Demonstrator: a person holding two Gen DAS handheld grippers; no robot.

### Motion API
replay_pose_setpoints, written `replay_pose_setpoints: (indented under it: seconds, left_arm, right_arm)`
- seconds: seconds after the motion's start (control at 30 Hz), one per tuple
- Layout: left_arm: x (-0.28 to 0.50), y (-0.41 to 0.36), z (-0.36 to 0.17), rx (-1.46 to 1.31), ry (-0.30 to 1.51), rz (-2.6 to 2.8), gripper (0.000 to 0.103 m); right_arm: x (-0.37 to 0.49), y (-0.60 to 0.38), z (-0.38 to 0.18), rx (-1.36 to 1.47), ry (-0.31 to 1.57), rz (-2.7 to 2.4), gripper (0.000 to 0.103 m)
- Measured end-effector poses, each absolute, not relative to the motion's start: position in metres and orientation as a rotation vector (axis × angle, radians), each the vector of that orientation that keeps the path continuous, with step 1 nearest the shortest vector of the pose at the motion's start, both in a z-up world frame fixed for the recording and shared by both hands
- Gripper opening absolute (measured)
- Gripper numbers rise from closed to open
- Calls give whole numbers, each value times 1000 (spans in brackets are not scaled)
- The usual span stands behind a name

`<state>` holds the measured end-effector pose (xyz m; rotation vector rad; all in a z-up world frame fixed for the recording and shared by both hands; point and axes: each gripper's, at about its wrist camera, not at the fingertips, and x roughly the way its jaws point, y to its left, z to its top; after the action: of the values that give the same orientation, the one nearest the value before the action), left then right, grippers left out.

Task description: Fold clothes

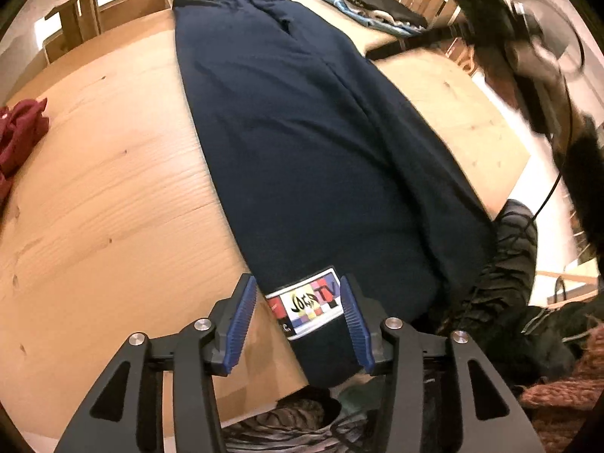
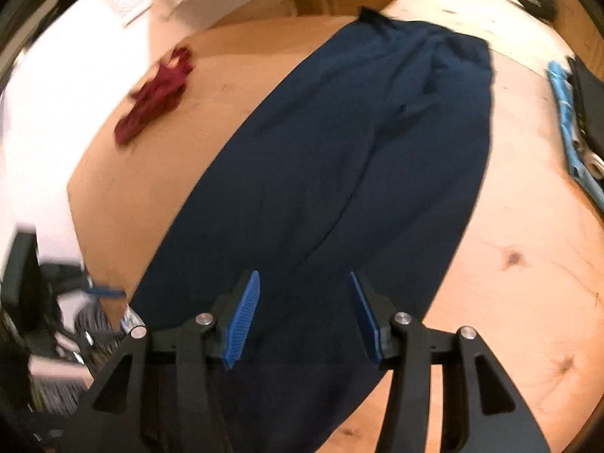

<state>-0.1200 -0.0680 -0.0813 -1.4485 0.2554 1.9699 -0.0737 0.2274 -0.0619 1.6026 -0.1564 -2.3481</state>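
Navy cotton trousers (image 1: 302,143) lie lengthwise toward twelve o'clock on the pale wooden surface (image 1: 94,188); the left hand-held gripper (image 1: 298,321), spread, straddles their hem, while the right hand-held gripper (image 2: 305,315) hovers spread.

The left gripper (image 1: 298,317) tips steeply downward, its black linkage arms spreading from the bottom of the left wrist view, and its two ribbed blue pads (image 1: 241,324) stand apart with the jaws parted, neither pad pressing on the fabric that lies between and beneath them. The right gripper (image 2: 305,317) tips downward at much the same angle, its jaws likewise parted, with the blue pads (image 2: 243,321) well clear of each other and gripping nothing. In the right wrist view the surroundings are smeared, while the gripper's own frame stays sharp.
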Motion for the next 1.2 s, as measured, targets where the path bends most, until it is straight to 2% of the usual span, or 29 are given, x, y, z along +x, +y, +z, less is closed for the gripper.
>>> replay_pose_setpoints:
  seconds: [0.17, 0.43, 0.57, 0.67, 0.87, 1.03, 1.2]
  left_arm:
    - [-107, -60, -96, -1458, 299, 1930, 46]
    - [-76, -74, -91, -1477, 302, 1998, 46]
    - [-56, -68, -89, -1445, 365, 2037, 46]
    - [-37, -58, -88, -1398, 391, 1984, 46]
    - [-9, -33, -106, -1390, 434, 1835, 46]
    - [-5, -33, -111, -1370, 446, 1827, 46]
    - [0, -30, -116, -1348, 456, 1819, 46]
  right_arm:
    - [-33, 205, -80, 1665, 103, -2352, 49]
    - [17, 182, -73, 1618, -65, -2161, 49]
    - [50, 153, -69, 1540, 85, -2181, 48]
    - [75, 145, -79, 1571, 102, -2135, 49]
    - [135, 149, -104, 1620, -140, -2069, 49]
    - [158, 145, -113, 1589, -235, -2168, 48]
    - [151, 132, -126, 1598, -250, -2292, 48]
